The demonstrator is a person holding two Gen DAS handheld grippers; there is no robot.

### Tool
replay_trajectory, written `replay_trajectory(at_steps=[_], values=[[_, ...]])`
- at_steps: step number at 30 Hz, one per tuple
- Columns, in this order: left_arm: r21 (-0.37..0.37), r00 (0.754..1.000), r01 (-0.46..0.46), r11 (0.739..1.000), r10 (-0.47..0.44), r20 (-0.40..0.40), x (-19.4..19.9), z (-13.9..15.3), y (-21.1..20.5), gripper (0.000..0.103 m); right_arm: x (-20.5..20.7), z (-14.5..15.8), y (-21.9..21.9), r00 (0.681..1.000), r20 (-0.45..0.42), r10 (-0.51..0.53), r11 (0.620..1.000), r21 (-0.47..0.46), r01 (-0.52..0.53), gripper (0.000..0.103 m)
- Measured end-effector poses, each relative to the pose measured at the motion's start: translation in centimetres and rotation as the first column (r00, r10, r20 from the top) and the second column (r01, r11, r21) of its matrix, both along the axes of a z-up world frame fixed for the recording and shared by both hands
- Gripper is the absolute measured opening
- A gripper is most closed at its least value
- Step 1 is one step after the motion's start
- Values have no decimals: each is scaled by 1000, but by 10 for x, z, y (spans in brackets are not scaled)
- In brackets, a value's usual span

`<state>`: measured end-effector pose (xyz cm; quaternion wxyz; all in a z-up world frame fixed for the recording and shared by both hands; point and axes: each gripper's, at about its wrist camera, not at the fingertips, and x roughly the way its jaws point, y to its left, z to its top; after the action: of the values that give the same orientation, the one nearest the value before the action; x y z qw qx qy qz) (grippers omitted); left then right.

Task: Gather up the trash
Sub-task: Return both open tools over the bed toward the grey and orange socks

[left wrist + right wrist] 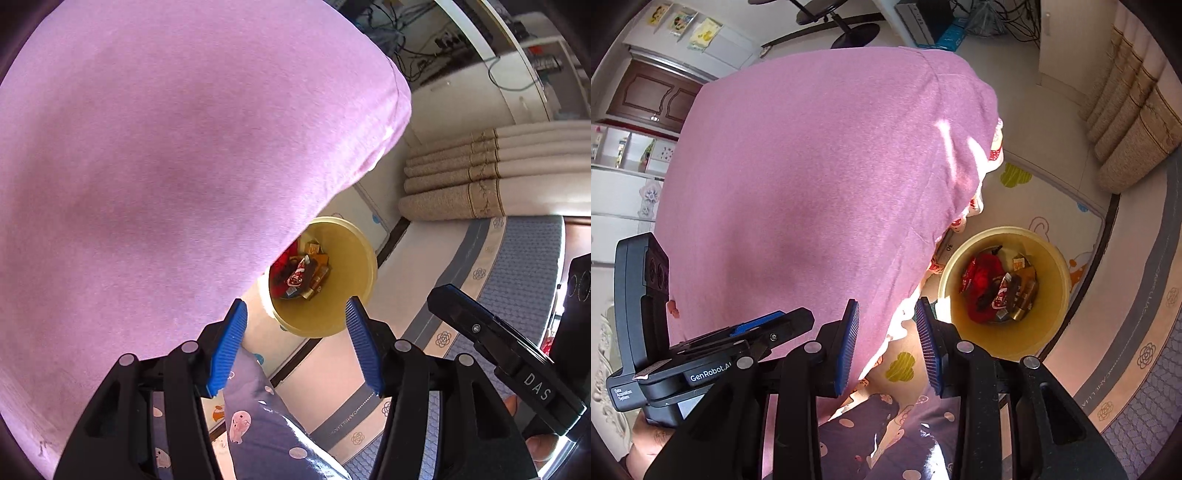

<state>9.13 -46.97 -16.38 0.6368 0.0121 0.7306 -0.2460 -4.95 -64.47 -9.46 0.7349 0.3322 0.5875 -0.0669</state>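
Note:
A yellow waste bin (351,258) stands on the floor, and it shows in the right wrist view (1052,295) too. It holds several pieces of trash (303,275): red wrappers and brown packets (1001,288). My left gripper (295,325) is open and empty, high above the bin's near rim. My right gripper (888,332) is open with a narrower gap and empty, above and left of the bin. The left device (701,350) shows in the right view, the right device (509,354) in the left view.
The person's pink shirt (166,166) fills much of both views and hides part of the bin. Patterned pyjama legs (886,435) are below. A play mat (1034,192), a blue-grey rug (517,266) and stacked beige cushions (480,173) lie around the bin.

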Motion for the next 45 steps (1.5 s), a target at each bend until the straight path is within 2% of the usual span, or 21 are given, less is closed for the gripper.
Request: replay_trajectory(at_steps=[4,8,14,19,25,29,35,38,41,45], values=[[-21,993,-118,993,118,15,16,8,58,56,33,8,50,993,8,121,992,-24,-120,33],[-35,974,-226,973,227,19,23,14,131,56,61,12,117,973,5,231,972,-42,-231,33],[-22,943,-326,945,327,65,25,27,247,59,87,7,234,933,-8,361,932,-25,-361,33],[-14,907,-416,909,416,68,23,29,346,59,101,6,330,898,-7,439,898,-5,-439,33],[-10,854,-514,857,513,87,17,32,452,59,119,6,439,841,-1,540,841,-14,-540,33],[-9,818,-567,824,564,109,14,33,514,59,127,4,497,812,12,584,812,-19,-584,33],[18,765,-629,778,614,192,10,40,598,60,140,3,574,780,34,625,780,-25,-625,33],[27,742,-654,756,634,218,11,42,635,60,145,3,612,752,47,658,753,-35,-657,33],[25,703,-695,718,672,232,15,44,671,60,154,5,642,728,69,682,731,-40,-681,33],[22,646,-747,665,718,258,20,47,710,60,174,8,680,679,94,728,686,-70,-725,33]])
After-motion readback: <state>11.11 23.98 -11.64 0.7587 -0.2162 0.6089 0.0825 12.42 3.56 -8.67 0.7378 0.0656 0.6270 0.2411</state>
